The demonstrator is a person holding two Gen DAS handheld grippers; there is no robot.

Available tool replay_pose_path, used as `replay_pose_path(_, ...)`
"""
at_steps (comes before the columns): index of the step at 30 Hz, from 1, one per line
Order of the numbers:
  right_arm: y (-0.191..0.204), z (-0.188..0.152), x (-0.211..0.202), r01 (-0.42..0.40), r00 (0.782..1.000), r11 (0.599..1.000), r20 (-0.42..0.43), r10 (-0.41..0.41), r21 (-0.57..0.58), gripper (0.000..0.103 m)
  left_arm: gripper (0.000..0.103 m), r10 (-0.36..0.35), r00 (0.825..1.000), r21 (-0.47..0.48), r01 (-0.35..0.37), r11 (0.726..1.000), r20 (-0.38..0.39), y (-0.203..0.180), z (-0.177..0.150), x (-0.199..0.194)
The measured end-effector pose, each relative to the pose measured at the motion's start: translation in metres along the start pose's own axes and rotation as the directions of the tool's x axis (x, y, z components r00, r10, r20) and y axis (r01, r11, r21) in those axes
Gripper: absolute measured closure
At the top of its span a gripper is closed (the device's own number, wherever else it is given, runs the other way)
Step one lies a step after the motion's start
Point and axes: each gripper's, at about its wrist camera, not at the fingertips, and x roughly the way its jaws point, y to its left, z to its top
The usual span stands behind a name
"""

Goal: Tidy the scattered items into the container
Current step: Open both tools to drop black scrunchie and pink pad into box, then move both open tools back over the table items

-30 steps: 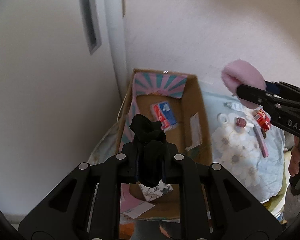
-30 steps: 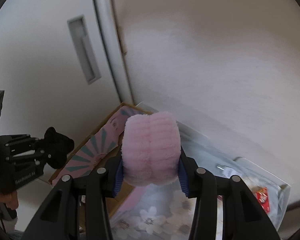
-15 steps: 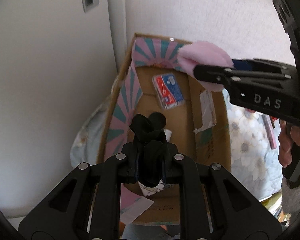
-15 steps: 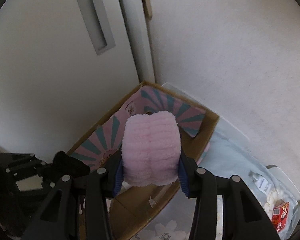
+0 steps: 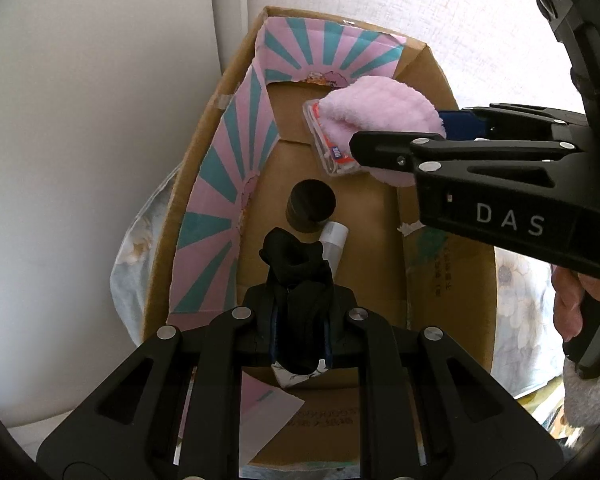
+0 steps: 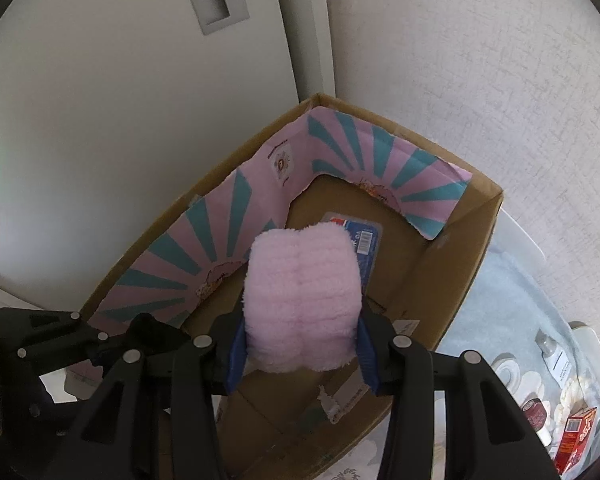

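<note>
The fluffy pink plush roll [image 6: 302,300], clamped in the right gripper [image 6: 300,342], has moved from above the floral bedding to over the open cardboard box with pink-and-teal lining [image 5: 216,176]. The left gripper [image 5: 300,326], pinching a crumpled black cloth [image 5: 296,264], has also advanced over the box, so both look ready to release.

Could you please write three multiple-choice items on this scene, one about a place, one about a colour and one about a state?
1. Where is the dark cylinder?
A. Inside the cardboard box
B. On the floral cloth
C. In a gripper

2. What colour is the fluffy item in the right gripper?
A. Black
B. Pink
C. Teal

3. What state is the left gripper in?
A. Open and empty
B. Shut on a black cloth item
C. Out of view

Answers: 1 A, it stands on the box floor; 2 B, its pile is pale pink; 3 B, the black fabric sits pinched between its fingers.
</note>
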Motion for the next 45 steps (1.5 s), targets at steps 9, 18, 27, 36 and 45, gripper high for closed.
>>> replay_pose_path(9,0.005,0.002,-0.004,0.048,0.999,0.999,0.013,-0.048,-0.014,0.044,0.03,0.008,0.998,0.008,-0.009,1.0,0.056,-0.004,-0.002,-0.012)
replay_pose_path(18,0.018,-0.01,-0.02,0.052,0.997,0.999,0.064,-0.052,0.016,0.027,0.02,-0.002,0.996,0.019,0.0,1.0,0.087,-0.008,0.001,-0.021)
replay_pose_path(27,0.008,0.001,-0.024,0.061,0.995,0.997,0.082,-0.064,0.039,0.027,0.02,0.005,0.997,0.029,-0.007,1.0,0.083,-0.002,0.0,-0.027)
replay_pose_path(36,0.007,-0.005,-0.052,0.097,0.986,0.992,0.132,-0.106,0.077,0.027,0.02,0.016,0.992,0.075,-0.026,0.997,0.122,0.0,0.004,-0.047)
replay_pose_path(45,-0.036,-0.039,-0.112,0.174,0.955,0.959,0.198,-0.219,0.222,0.027,0.013,-0.032,0.975,0.183,-0.009,0.983,0.221,-0.026,0.039,-0.077)
